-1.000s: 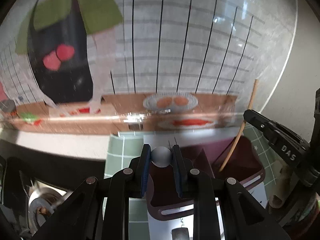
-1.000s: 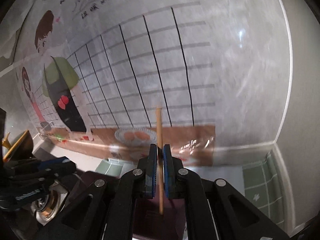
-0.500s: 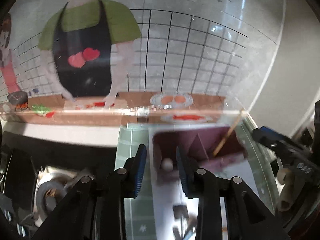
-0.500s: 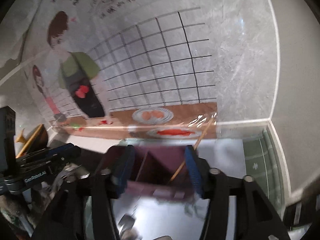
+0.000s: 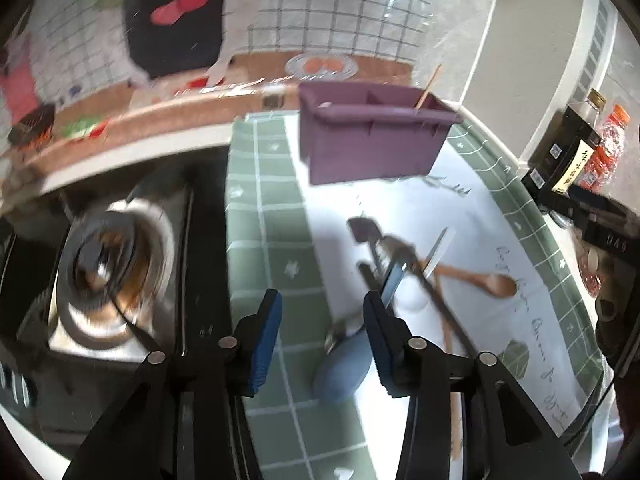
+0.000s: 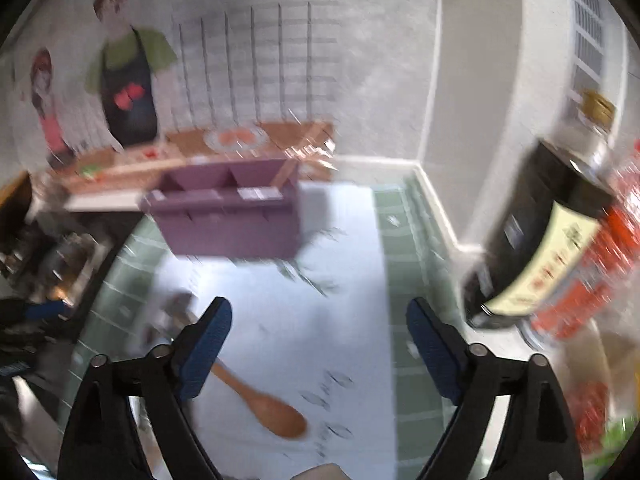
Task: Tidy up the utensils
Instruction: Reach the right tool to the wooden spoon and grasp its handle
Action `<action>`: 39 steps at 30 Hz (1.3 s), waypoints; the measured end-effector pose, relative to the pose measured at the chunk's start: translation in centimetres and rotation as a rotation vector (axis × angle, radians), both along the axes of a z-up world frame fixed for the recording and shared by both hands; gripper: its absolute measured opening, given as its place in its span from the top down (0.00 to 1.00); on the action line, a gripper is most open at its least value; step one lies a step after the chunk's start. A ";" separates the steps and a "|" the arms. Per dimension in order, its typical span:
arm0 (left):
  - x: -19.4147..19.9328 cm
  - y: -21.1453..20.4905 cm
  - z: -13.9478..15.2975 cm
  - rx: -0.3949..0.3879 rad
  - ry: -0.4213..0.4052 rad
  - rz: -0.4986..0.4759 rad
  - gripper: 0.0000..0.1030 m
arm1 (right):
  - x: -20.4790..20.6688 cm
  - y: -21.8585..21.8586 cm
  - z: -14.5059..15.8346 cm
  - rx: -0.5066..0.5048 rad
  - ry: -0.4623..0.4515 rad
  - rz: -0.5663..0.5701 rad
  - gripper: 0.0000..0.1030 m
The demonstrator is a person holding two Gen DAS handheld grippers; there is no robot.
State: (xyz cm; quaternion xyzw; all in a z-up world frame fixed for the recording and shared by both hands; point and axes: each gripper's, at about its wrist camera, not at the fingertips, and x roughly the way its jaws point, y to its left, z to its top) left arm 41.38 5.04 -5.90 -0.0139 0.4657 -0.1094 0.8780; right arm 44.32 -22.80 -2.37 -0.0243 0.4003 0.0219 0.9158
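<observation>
In the left wrist view, the left gripper [image 5: 322, 340] is spreading its empty jaws above a heap of utensils [image 5: 404, 268] lying before the purple plastic divided organizer box [image 5: 370, 136]. In the right wrist view, the right gripper [image 6: 318, 344] is opening wide, empty, beside a brown wooden spoon [image 6: 262, 402].

Purple utensil caddy [image 5: 372, 140] beyond the jaws. Green-and-white tiled mat [image 5: 276, 240] under them. Brown wooden spoon [image 6: 260, 402], blue pads [image 6: 204, 344].

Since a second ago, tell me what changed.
Both grippers let go and backed off from the purple box: the left gripper dropped its white spoon there, the right gripper its chopstick. Both jaws are opening, empty. The wooden spoon remains on the mat.
</observation>
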 end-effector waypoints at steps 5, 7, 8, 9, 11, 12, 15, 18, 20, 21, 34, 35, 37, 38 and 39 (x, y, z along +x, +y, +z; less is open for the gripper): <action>-0.7 1.4 -1.4 -0.020 0.043 0.024 0.55 | -1.1 1.1 -3.1 -0.086 0.090 0.066 0.05; -0.9 1.7 -1.6 -0.011 0.048 0.033 0.55 | -1.1 2.1 -4.0 -0.093 0.122 0.112 0.04; -0.9 1.9 -1.7 -0.013 0.051 0.036 0.55 | -1.0 2.5 -4.3 -0.082 0.134 0.129 0.04; -0.9 2.0 -1.7 -0.014 0.051 0.035 0.54 | -0.8 2.7 -4.6 -0.067 0.144 0.143 0.04; -0.9 2.2 -1.8 -0.018 0.050 0.031 0.54 | -0.5 3.3 -5.0 -0.037 0.153 0.183 0.04; -0.9 2.3 -1.8 -0.022 0.051 0.030 0.53 | -0.4 3.8 -5.3 -0.033 0.163 0.216 0.07; -0.7 2.6 -2.0 -0.028 0.064 0.032 0.53 | 0.5 5.4 -6.7 -0.022 0.247 0.317 0.56; -0.5 2.4 -2.3 -0.043 0.082 0.018 0.53 | 1.4 6.2 -8.3 -0.014 0.322 0.350 0.64; -0.6 2.0 -2.3 -0.050 0.085 -0.013 0.53 | 1.6 6.1 -9.0 -0.018 0.340 0.345 0.63; -0.7 1.7 -2.3 -0.049 0.085 -0.030 0.53 | 1.6 5.9 -9.2 -0.009 0.348 0.344 0.65; 0.4 -3.2 -3.7 0.002 0.116 -0.219 0.53 | -3.4 -1.7 -9.0 0.180 0.418 0.089 0.91; 0.7 -3.9 -4.0 0.011 0.123 -0.250 0.53 | -3.8 -1.6 -8.9 0.191 0.422 0.095 0.91; 1.2 -4.8 -4.4 0.035 0.133 -0.274 0.53 | -4.6 -1.1 -8.9 0.197 0.424 0.112 0.91; 1.6 -5.2 -4.8 0.056 0.147 -0.279 0.53 | -4.8 -0.8 -8.9 0.191 0.424 0.119 0.91; 1.7 -5.5 -5.2 0.067 0.157 -0.279 0.53 | -5.0 -0.4 -8.9 0.176 0.417 0.126 0.91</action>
